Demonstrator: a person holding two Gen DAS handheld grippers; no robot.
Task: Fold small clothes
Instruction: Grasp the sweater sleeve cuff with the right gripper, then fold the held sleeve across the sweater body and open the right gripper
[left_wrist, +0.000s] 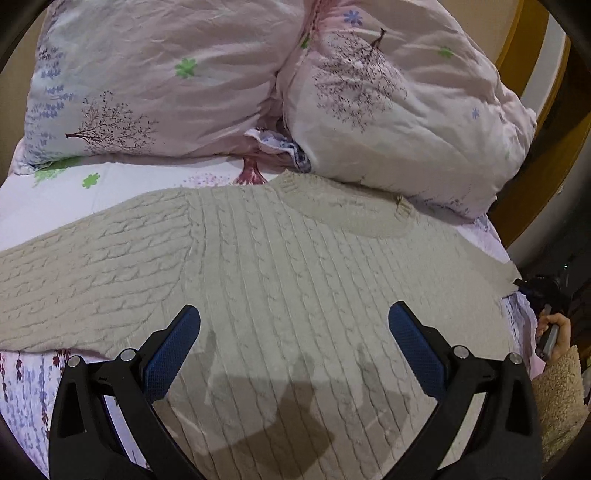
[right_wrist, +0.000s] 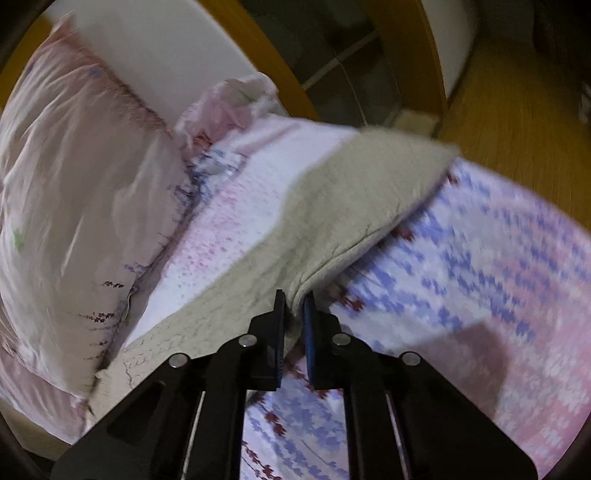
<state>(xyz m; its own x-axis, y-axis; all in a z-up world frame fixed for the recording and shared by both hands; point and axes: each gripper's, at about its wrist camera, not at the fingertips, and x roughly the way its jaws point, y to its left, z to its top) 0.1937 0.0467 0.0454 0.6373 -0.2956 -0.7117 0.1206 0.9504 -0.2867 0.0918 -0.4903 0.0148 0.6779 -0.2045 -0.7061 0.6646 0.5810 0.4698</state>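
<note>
My left claw (left_wrist: 293, 317) has black plastic arms, silver round rivets at the joints and blue dimpled pads (left_wrist: 173, 350) inside each finger. My right claw (right_wrist: 294, 306) is built the same. Beside it, my hand (left_wrist: 554, 332) shows bare skin and a fuzzy beige sleeve (left_wrist: 557, 391).

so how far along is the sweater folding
Early. Done: the beige cable-knit sweater is spread flat on the floral bedsheet, neckline toward the pillows. In hand: the right gripper is shut on one sleeve, lifting it, while the left gripper hovers open above the body. Left: both sleeve folds and the body fold.
</note>
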